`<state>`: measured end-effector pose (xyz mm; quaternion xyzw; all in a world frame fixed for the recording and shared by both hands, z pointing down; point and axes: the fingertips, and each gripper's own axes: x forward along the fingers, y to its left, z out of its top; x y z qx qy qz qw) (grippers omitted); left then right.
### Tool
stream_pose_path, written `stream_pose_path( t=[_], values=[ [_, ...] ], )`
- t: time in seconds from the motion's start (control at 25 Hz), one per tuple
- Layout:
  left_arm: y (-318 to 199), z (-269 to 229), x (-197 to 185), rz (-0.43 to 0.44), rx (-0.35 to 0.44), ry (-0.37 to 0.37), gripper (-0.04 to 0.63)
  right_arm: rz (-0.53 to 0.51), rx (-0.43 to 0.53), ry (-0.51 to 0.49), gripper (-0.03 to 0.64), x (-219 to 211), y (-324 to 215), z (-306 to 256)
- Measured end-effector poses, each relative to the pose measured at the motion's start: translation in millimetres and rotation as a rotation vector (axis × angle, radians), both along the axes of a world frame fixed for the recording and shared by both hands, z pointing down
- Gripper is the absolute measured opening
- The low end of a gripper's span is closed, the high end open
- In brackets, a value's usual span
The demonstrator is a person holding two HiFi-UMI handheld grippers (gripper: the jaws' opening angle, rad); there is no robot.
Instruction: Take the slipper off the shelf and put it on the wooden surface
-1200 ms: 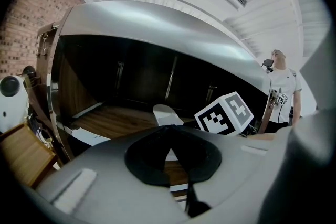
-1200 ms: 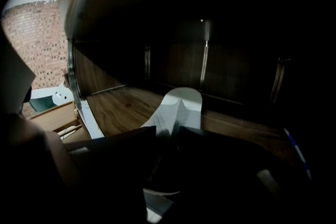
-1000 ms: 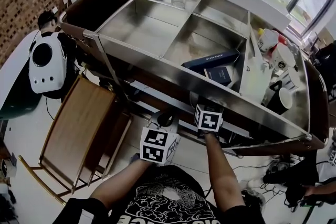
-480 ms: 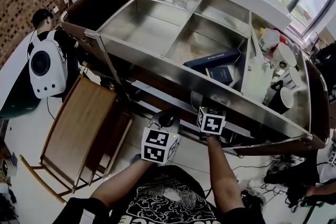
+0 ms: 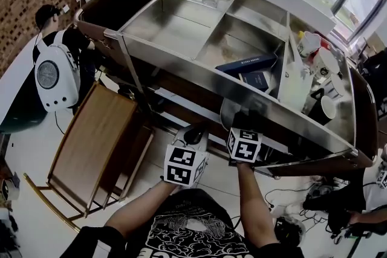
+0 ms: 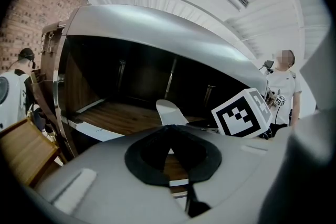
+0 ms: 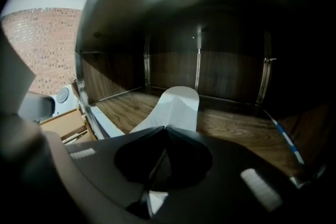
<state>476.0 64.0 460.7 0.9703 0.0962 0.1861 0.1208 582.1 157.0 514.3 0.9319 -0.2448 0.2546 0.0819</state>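
Observation:
A white slipper (image 7: 176,105) lies on the wooden shelf board (image 7: 236,136) inside the dark cabinet. My right gripper (image 7: 165,128) reaches into the shelf, and its jaws are shut on the slipper's near edge. The left gripper view shows the same slipper (image 6: 169,112) beyond my left gripper (image 6: 169,129), which is shut with nothing in it. The right gripper's marker cube (image 6: 242,113) stands just to its right. In the head view both cubes (image 5: 184,165) (image 5: 243,145) sit at the shelf's front edge. A low wooden table (image 5: 91,142) stands to the left.
The cabinet's metal top (image 5: 175,27) has several compartments, with dark books (image 5: 249,63) and cups (image 5: 329,109) at the right. A person with a white backpack (image 5: 54,72) stands at the far left. Another person (image 6: 283,86) stands to the right.
Both grippers stay at the shelf's front; the right cube has slid slightly toward me. The person with the backpack has turned and shifted a little.

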Motion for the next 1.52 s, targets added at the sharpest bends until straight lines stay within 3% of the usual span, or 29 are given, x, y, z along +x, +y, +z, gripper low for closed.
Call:
stream_pose_path(
  t=[0.36,1.0,1.52],
  values=[
    [-9,-13,-31,-0.007,0.008,0.015,0.006,-0.015,0.020,0.021,0.008,-38,-12,-16],
    [-43,-19,-120,-0.085,0.031,0.028,0.006,-0.050,0.042,0.026,0.008,-141,-39,-32],
    [-59,-19,-178,-0.149,0.041,0.041,0.006,-0.146,0.077,0.054,0.008,-213,-74,-48]
  ],
)
